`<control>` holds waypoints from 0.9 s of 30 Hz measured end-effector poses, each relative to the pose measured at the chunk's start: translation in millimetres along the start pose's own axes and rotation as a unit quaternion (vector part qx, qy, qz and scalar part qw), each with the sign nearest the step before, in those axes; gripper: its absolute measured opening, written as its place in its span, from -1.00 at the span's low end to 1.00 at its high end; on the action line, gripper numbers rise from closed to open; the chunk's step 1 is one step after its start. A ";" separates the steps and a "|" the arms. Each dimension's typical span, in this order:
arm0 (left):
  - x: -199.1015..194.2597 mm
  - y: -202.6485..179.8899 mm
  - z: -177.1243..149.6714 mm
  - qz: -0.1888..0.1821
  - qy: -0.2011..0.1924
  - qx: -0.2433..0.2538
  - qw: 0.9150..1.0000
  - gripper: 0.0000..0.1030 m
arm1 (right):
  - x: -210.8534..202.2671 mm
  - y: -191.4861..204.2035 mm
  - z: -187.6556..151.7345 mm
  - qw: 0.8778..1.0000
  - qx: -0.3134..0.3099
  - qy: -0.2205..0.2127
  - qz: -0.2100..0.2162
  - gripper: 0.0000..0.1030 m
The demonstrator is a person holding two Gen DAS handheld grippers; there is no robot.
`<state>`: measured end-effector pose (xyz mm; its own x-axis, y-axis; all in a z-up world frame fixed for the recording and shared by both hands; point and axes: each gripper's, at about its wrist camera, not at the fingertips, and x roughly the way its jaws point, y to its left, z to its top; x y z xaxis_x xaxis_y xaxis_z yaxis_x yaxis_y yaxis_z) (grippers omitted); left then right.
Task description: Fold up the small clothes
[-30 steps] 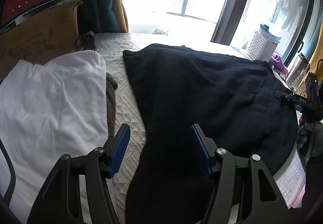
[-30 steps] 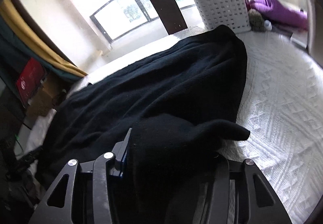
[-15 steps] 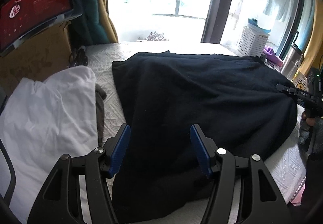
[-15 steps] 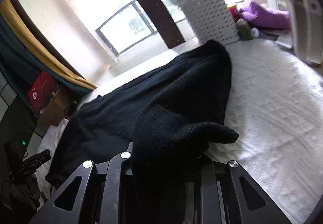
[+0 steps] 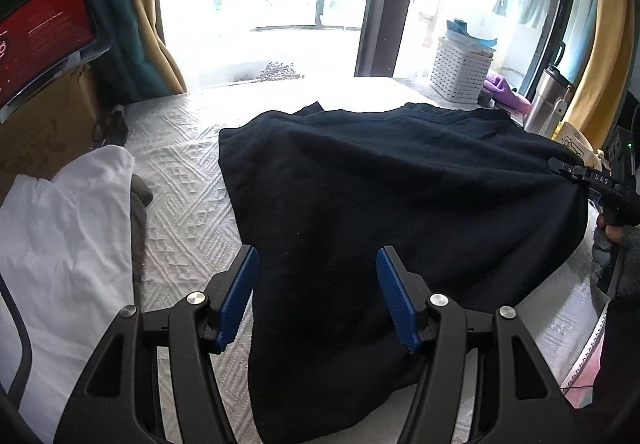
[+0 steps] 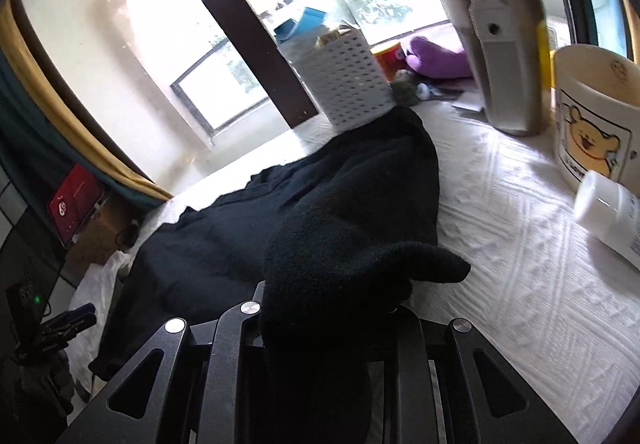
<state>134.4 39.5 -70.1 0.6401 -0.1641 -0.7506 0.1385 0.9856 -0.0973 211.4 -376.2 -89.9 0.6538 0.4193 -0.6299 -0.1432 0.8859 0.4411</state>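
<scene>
On the white-quilted surface (image 5: 180, 179), the right hand-held gripper (image 6: 332, 308) pinches the black garment (image 5: 400, 203) at its 3 o'clock edge, while the left hand-held gripper (image 5: 316, 296) gapes above its near hem.

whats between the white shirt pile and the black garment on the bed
In the left wrist view, a strip of bare white textured bedspread separates the white pile from the black garment; a grey cloth edges the pile.

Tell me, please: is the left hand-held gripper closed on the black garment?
No, the left hand-held gripper is open, its two blue pads standing wide apart above the black garment without pinching it.
</scene>
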 end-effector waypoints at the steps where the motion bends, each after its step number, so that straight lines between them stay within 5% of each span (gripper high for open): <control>1: -0.7 0.5 -0.3 -0.001 -0.001 -0.001 1.000 0.20 | -0.5 1.0 -1.2 1.000 -0.002 0.001 -0.004 -0.56; 9: -6.6 16.4 -1.1 0.002 -0.019 -0.021 1.000 0.20 | -6.1 26.2 11.5 0.999 -0.031 -0.013 -0.012 -0.56; 27: -17.3 73.4 8.7 0.010 -0.076 -0.075 0.994 0.24 | 8.9 149.2 44.1 0.990 -0.141 -0.016 -0.009 -0.56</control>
<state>140.1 114.3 -58.6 0.7504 -0.1377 -0.6465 0.0173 0.9818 -0.1890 228.6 -249.0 -1.5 0.6808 0.3996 -0.6139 -0.3300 0.9155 0.2300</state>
